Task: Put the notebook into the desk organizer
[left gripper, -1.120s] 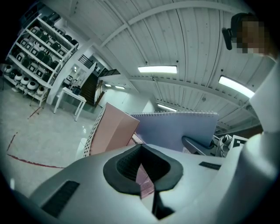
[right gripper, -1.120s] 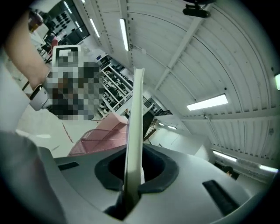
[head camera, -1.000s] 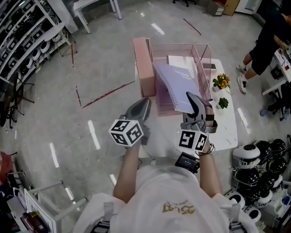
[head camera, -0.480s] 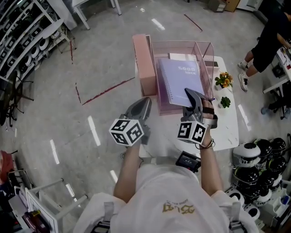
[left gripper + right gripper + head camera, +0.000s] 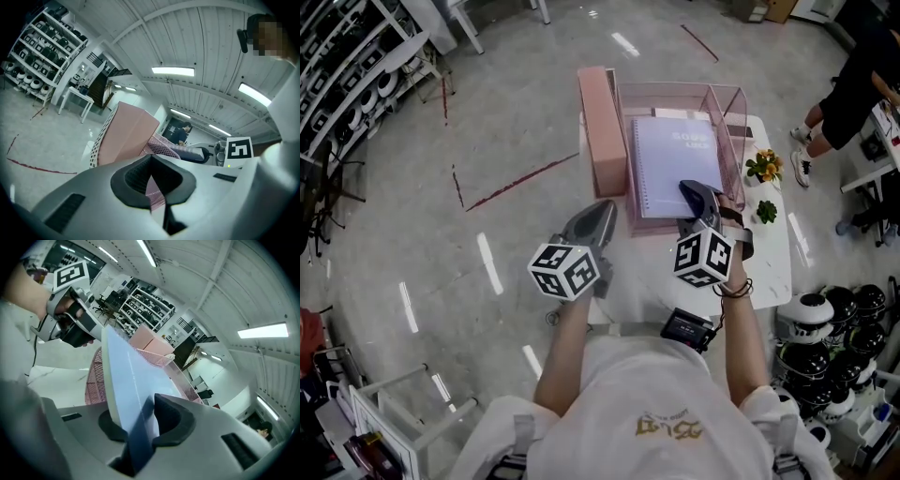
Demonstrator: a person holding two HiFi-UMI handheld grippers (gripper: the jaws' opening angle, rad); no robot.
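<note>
The lavender spiral notebook lies flat inside the pink mesh desk organizer on the white table. My right gripper reaches over the organizer's near wall with the notebook's near edge between its jaws. In the right gripper view those jaws are opening around the notebook, and the right pad stands just off the cover. My left gripper hangs shut and empty left of the organizer, off the table's left edge. In the left gripper view it points at the pink side box.
A solid pink box stands against the organizer's left side. Two small potted plants sit on the white table to the right. A person stands at the far right; helmets fill racks nearby.
The notebook went from tilted above the organizer to lying flat inside it. My right gripper followed it forward and down, and its jaws have spread. The left gripper stayed put.
</note>
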